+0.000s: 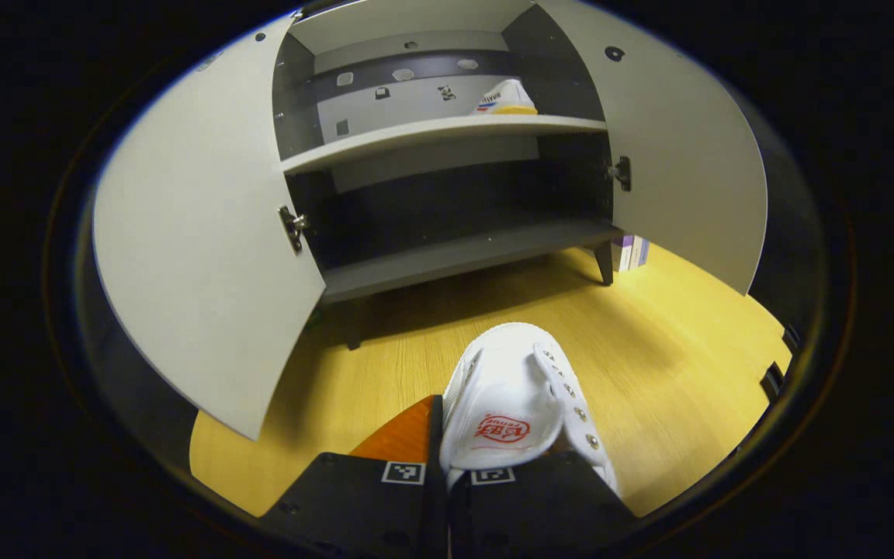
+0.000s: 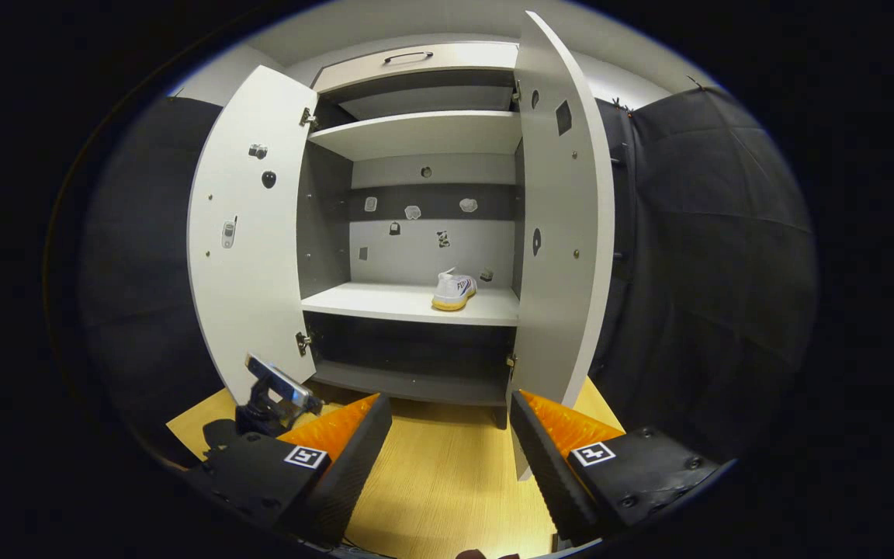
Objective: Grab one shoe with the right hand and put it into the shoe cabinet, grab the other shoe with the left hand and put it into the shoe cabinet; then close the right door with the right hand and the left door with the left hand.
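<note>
A yellow wood-grain floor (image 1: 672,349) runs up to a grey shoe cabinet (image 1: 447,132) whose two doors stand wide open. In the left gripper view, the left gripper (image 1: 444,473) at the bottom centre of the frame is closed on a white canvas shoe (image 1: 513,404); its fingers sit almost together with the shoe's heel edge pinched between them, toe pointing toward the cabinet. The first shoe (image 1: 506,99) already rests on the middle shelf (image 1: 431,138), upper centre of the frame, toward the right side. The grip looks thin, so the held shoe could twist or slip out on the way up, and the left door (image 1: 206,256), leaning across the left of the frame, could catch it on a wide swing. In the right gripper view, the right gripper (image 2: 451,442) is spread wide and empty at the bottom of the frame, facing the cabinet interior, with the placed shoe (image 2: 455,290) at frame centre. The right door (image 2: 563,233) stands edge-on just above its right finger, so it could be bumped early. The other gripper shows at lower left.
</note>
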### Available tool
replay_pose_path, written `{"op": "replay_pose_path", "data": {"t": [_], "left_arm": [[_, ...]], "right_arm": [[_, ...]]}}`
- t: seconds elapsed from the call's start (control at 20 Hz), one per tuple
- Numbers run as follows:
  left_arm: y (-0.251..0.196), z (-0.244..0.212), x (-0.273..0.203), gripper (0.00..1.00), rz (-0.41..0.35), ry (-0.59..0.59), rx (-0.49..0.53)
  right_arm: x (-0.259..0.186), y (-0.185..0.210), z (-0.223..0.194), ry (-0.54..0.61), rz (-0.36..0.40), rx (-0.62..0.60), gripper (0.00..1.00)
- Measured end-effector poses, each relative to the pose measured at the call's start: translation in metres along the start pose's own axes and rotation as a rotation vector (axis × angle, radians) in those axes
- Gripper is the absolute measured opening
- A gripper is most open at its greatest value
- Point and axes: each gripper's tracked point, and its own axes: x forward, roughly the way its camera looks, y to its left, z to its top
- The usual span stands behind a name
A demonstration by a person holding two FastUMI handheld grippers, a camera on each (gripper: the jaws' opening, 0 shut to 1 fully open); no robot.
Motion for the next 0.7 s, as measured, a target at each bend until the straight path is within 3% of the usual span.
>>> {"op": "replay_pose_path", "data": {"t": [0.4,0.7], "left_arm": [[0.023,0.129,-0.045,0.06,0.011,-0.109,-0.077],[0.053,0.236,-0.04,0.06,0.06,-0.183,-0.168]], "right_arm": [[0.001,0.0,0.012,-0.031,0.034,0.047,0.98],[-0.002,-0.006,0.025,-0.065,0.034,0.042,0.98]]}}
